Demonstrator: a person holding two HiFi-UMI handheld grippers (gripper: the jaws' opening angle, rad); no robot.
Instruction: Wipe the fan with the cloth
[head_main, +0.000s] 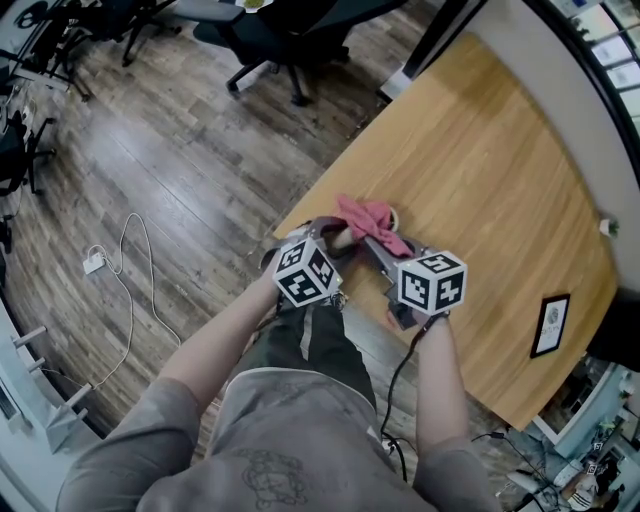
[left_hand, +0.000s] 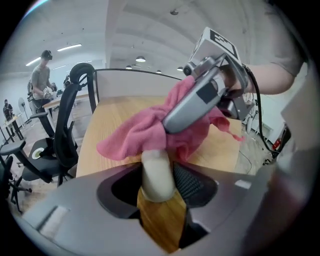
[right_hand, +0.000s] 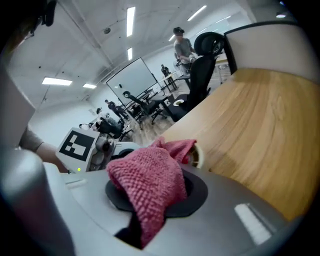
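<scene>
With your left claw (left_hand: 159, 187) clamped on the fan (left_hand: 157, 169) by its cream handle at the tabletop's (head_main: 480, 170) near edge and your right claw (right_hand: 152, 202) pinching the pink cloth (right_hand: 150, 175) draped over its head, a hard wipe could twist the fan loose.

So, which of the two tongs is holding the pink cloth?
The right tongs: the pink cloth is pinched between their jaws and drapes over the fan. The left tongs grip only the cream handle.

Pink cloth (head_main: 368, 217) — cream fan (left_hand: 157, 175) — tan table (head_main: 500, 150).
</scene>
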